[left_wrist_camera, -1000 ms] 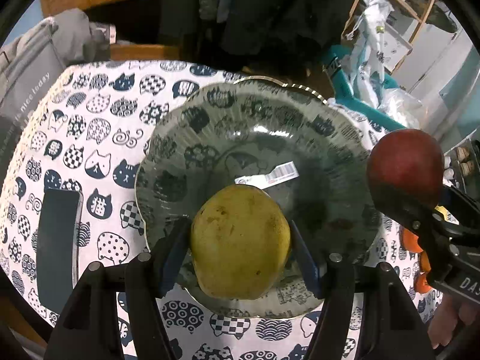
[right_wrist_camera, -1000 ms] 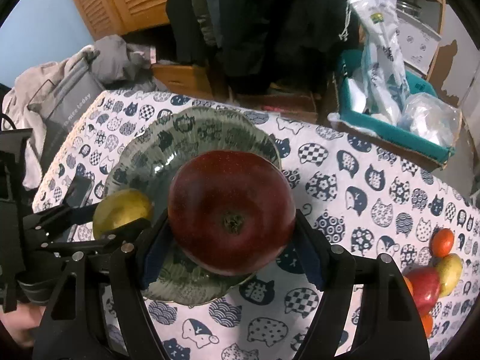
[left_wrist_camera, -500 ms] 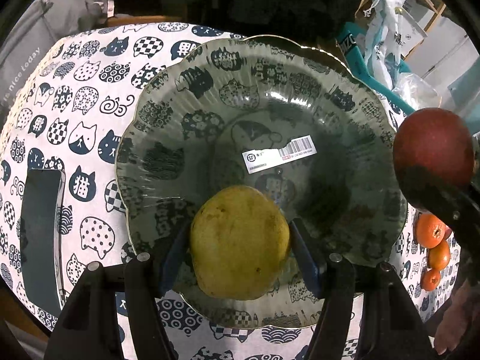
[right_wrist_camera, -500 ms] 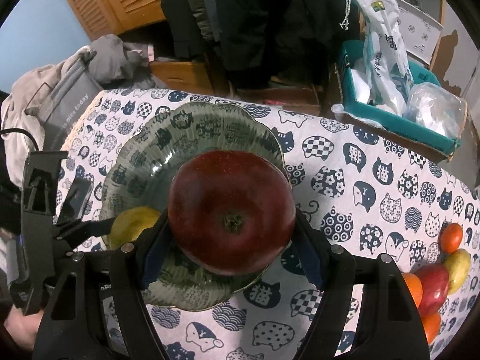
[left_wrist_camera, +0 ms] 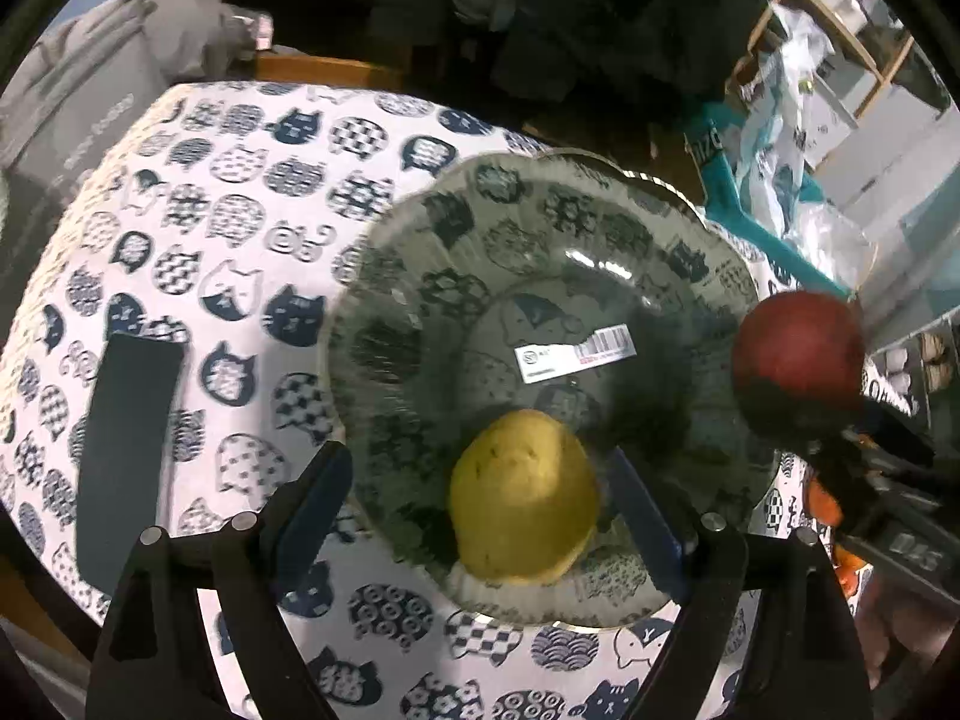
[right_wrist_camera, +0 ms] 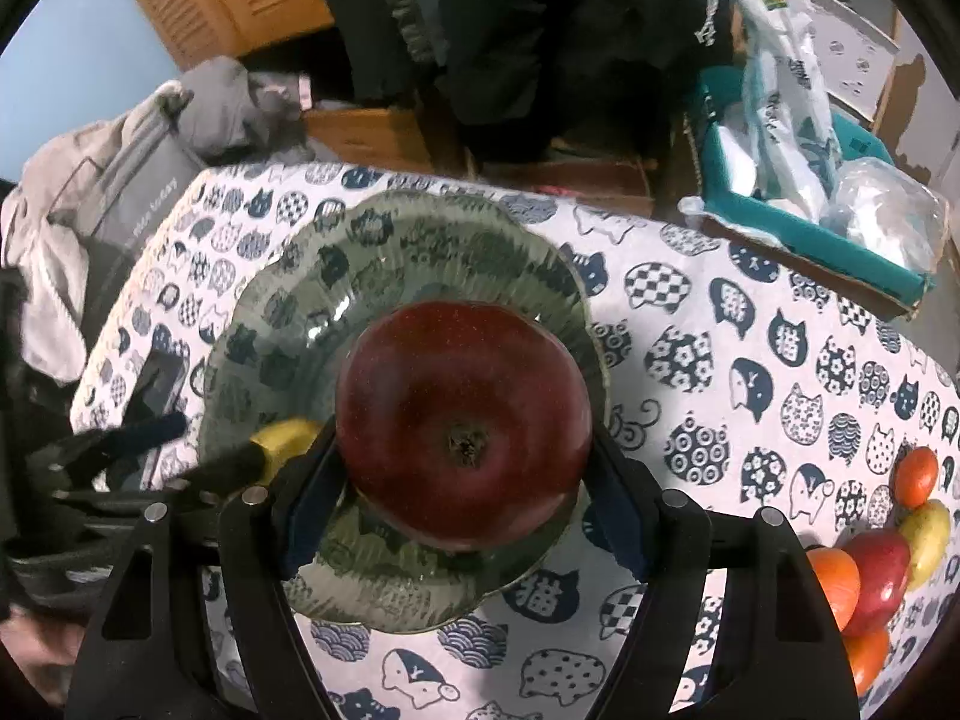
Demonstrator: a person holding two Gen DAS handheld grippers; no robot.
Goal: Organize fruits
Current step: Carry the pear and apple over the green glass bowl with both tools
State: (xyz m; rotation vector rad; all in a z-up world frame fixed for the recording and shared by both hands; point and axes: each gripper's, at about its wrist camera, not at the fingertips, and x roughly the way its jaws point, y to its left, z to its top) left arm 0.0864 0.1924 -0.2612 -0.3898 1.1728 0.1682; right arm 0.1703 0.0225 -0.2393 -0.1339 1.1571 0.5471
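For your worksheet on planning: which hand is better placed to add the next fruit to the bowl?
Right: its fingers grip the apple above the bowl; the left gripper has just opened around the pear.

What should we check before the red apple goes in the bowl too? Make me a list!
1. Yellow-green pear lying in the grey cat-patterned glass bowl: ok.
2. Left hand-held gripper jaws have just been opening; clear of the pear on the left, right pad cannot tell.
3. Dark red apple clamped in right hand-held gripper: ok.
4. Apple over the bowl: ok.
5. Bare bowl space beside the pear: ok.
6. Left hand-held gripper out of the apple's way: not ok.
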